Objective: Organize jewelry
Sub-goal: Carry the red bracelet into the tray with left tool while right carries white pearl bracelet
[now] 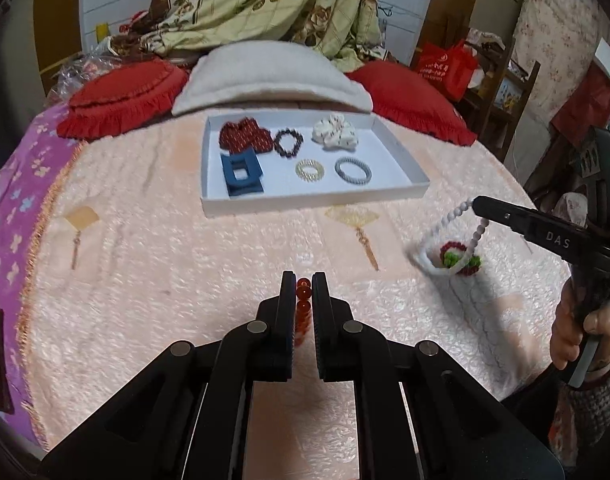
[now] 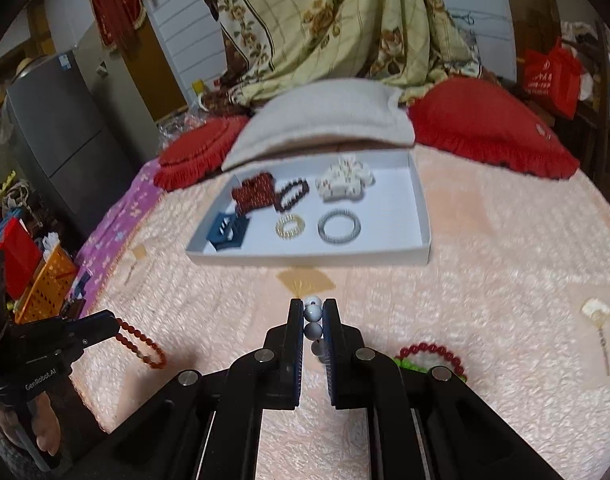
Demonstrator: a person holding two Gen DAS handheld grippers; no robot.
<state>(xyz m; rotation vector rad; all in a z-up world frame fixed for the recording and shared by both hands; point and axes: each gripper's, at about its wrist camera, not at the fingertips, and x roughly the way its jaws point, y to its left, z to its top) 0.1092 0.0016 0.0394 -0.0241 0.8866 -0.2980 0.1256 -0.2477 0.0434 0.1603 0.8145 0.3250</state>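
The left gripper is clamped on an orange bead bracelet; the right gripper pinches a white bead bracelet, lifted above a red and green bracelet. The white tray of jewelry lies at 12 o'clock on the pink bedspread

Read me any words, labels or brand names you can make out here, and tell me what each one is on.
"DAS": white letters on the finger of the right gripper, seen from the left wrist camera.
"GenRobot.AI": white letters on the body of the left gripper, seen from the right wrist camera.
Red shopping bag: white print, too blurred to read.
Fridge: blue sticker, too small to read.
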